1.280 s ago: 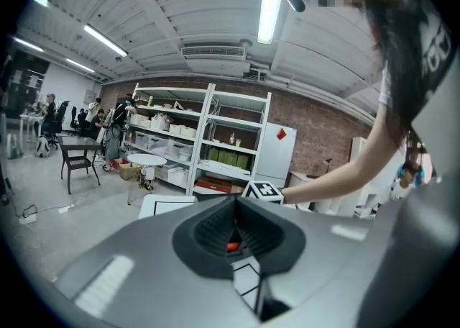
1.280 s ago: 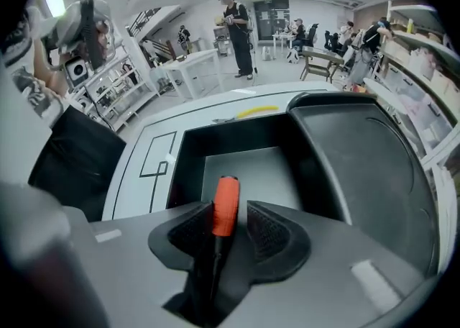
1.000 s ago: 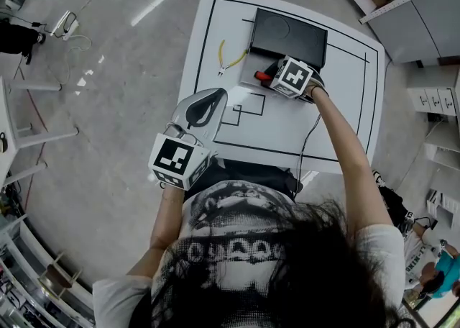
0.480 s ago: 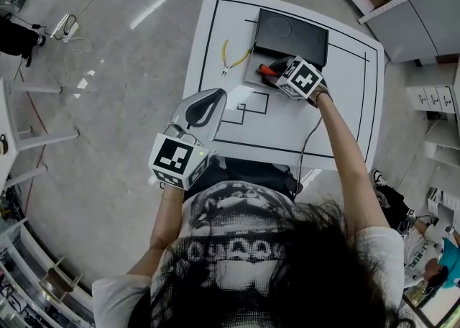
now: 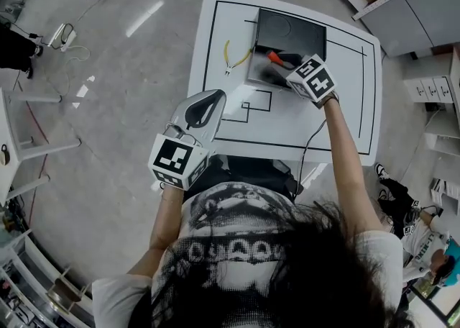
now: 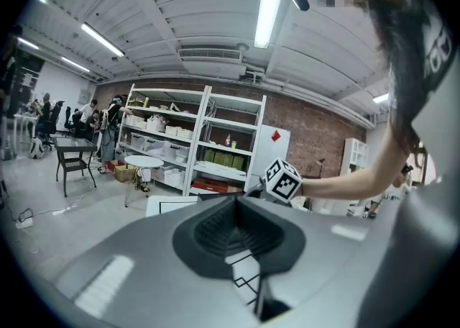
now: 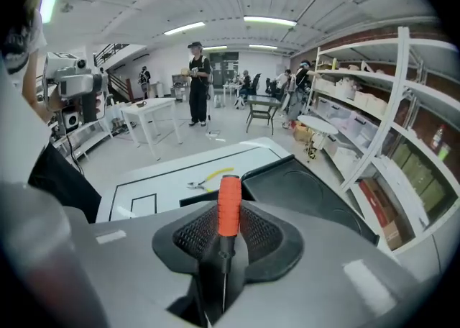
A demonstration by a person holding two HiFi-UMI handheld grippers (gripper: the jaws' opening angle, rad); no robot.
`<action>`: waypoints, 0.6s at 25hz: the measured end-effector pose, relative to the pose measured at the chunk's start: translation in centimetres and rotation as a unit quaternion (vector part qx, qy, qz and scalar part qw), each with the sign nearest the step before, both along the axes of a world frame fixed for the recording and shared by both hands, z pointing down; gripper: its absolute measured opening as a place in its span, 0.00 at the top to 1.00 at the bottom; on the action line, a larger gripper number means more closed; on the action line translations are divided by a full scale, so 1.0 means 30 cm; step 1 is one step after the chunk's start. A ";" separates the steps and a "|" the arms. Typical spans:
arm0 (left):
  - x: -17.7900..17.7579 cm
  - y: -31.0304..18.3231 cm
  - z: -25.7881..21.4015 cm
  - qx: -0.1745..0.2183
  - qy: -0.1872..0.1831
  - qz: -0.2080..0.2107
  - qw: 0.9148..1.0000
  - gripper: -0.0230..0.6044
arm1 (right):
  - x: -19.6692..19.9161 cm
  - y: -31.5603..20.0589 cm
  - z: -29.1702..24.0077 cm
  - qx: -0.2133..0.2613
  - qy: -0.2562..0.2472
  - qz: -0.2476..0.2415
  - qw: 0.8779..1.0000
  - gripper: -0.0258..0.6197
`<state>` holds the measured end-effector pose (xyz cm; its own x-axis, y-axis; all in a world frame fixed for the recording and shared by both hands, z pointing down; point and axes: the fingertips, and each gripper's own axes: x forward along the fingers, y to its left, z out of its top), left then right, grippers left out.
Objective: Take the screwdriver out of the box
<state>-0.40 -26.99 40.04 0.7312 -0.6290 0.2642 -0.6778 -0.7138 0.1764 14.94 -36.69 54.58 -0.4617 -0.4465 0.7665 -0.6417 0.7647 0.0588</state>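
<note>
My right gripper (image 5: 282, 64) is shut on the screwdriver (image 5: 275, 57), whose orange handle (image 7: 229, 204) stands up between the pads with the thin shaft pointing back toward the camera. It hangs over the front part of the black box (image 5: 291, 32), which sits on the white table (image 5: 345, 118). In the right gripper view the box (image 7: 305, 190) lies just beyond the jaws. My left gripper (image 5: 218, 95) is held off the table's near left edge, jaws closed to a point with nothing in them. The left gripper (image 6: 237, 201) looks level across the table toward the right gripper's marker cube (image 6: 282, 180).
Yellow-handled pliers (image 5: 231, 57) lie on the table left of the box; the pliers (image 7: 212, 178) also show past the right jaws. Black lines and small squares mark the tabletop. Shelving (image 5: 424, 3) stands to the right, and people stand far off in the room.
My right gripper has risen from the box with the screwdriver and tilted, its marker cube shifting right. The left gripper has hardly moved.
</note>
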 end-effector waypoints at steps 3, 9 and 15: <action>-0.020 0.008 -0.006 0.002 0.000 0.007 1.000 0.96 | -0.004 0.006 -0.082 0.031 -0.011 0.020 0.999 0.80; -0.050 0.047 -0.026 0.011 0.003 0.028 1.000 0.96 | -0.046 0.080 -0.257 0.095 -0.037 0.051 0.993 0.80; -0.100 0.112 -0.061 0.023 0.009 0.053 0.998 0.96 | -0.156 0.235 -0.394 0.134 -0.071 0.082 0.985 0.80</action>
